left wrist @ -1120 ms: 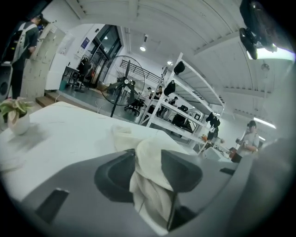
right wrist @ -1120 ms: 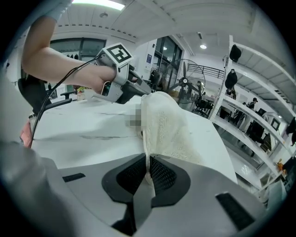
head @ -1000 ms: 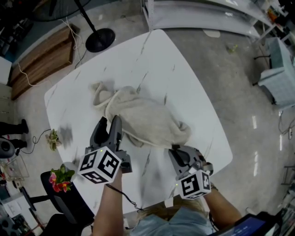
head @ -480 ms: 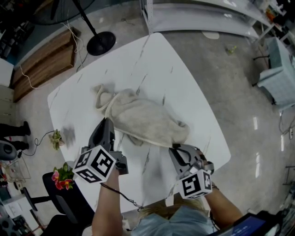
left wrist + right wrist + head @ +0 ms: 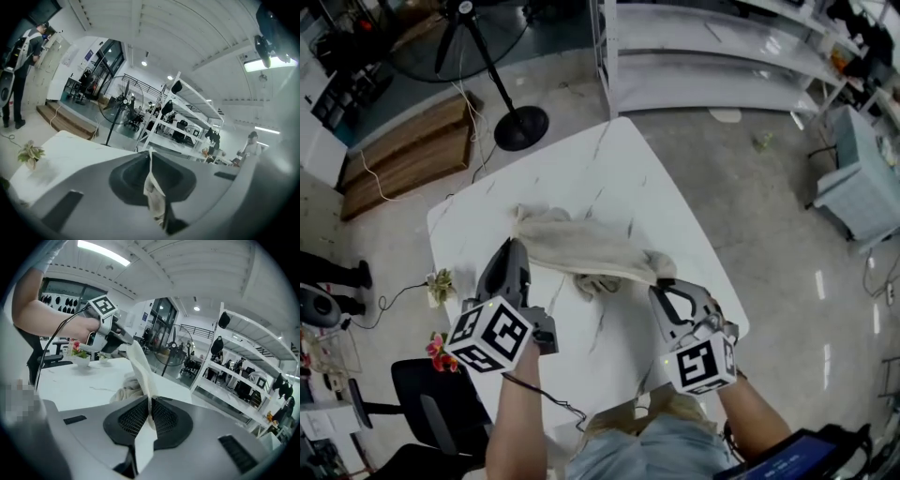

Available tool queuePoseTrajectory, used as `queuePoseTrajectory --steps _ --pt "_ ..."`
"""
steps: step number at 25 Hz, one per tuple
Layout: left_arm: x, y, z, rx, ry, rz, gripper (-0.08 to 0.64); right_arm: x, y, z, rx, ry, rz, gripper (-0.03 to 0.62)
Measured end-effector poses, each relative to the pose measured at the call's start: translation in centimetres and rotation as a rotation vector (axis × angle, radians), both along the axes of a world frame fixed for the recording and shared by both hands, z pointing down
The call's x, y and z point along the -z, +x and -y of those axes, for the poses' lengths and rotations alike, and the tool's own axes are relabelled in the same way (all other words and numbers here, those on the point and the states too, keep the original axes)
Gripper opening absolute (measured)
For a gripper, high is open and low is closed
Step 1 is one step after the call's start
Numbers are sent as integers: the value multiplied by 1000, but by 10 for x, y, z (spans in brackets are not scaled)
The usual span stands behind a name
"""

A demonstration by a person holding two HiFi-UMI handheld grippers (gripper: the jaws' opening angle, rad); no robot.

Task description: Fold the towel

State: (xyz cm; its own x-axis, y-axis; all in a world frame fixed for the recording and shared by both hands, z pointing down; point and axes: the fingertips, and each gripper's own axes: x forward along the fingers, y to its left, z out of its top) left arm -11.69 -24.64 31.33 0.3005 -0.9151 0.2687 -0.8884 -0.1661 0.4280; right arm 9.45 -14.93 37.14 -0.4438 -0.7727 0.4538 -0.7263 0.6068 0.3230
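A beige towel (image 5: 581, 246) hangs stretched between my two grippers above the white marble table (image 5: 609, 169), and its lower part still lies bunched on the tabletop. My left gripper (image 5: 517, 247) is shut on the towel's left corner. A strip of that cloth (image 5: 153, 192) is pinched between the jaws of the left gripper (image 5: 151, 161). My right gripper (image 5: 664, 283) is shut on the right corner, and the towel (image 5: 140, 366) rises out of the closed pads of the right gripper (image 5: 150, 406). In the right gripper view the left gripper (image 5: 126, 341) holds the far end.
A standing fan's base (image 5: 522, 127) and a white shelving rack (image 5: 703, 56) stand beyond the table. At the table's left are a small plant (image 5: 441, 284), a flower pot (image 5: 441, 352) and a black chair (image 5: 431, 403). A person (image 5: 23, 56) stands far left.
The left gripper has shut on the towel's corner. Both grippers have risen, lifting the towel's near edge off the table and pulling it taut between them.
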Motion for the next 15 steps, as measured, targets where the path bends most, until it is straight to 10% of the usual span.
queuePoseTrajectory --steps 15 --pt "158 -19 -36 124 303 170 20 187 -3 50 49 269 135 35"
